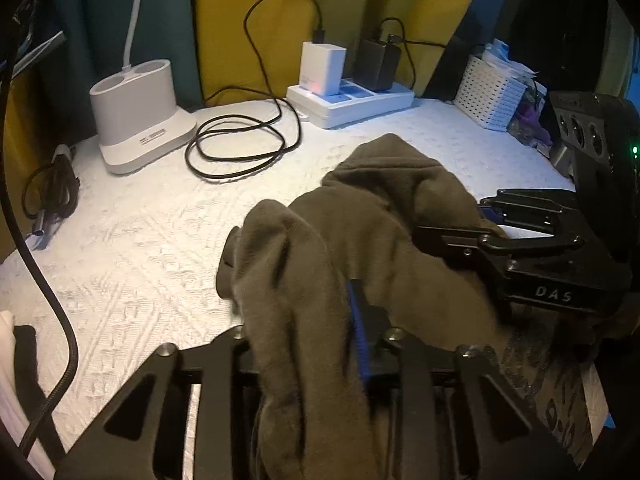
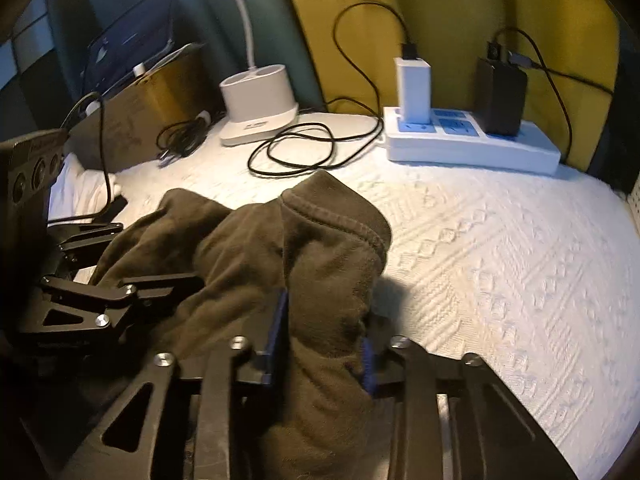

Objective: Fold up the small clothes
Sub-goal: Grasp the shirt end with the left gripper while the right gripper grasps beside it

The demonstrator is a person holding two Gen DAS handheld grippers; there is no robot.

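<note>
Both grippers clenched on one olive-brown garment over the white textured cloth.

The left gripper [image 1: 304,300] and right gripper [image 2: 326,332] each pinch the bunched garment [image 2: 320,248], which hides their pads. Far behind lie a coiled black cable [image 1: 240,148], white power strip [image 2: 468,148] and lamp base [image 1: 136,116].

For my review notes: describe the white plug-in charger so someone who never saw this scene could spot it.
Look to the back of the white quilted surface, in front of the yellow curtain, where a white power strip lies. The white charger stands upright in its left end with a black cable coming from its top; its neighbour on the strip is a black adapter.
</note>
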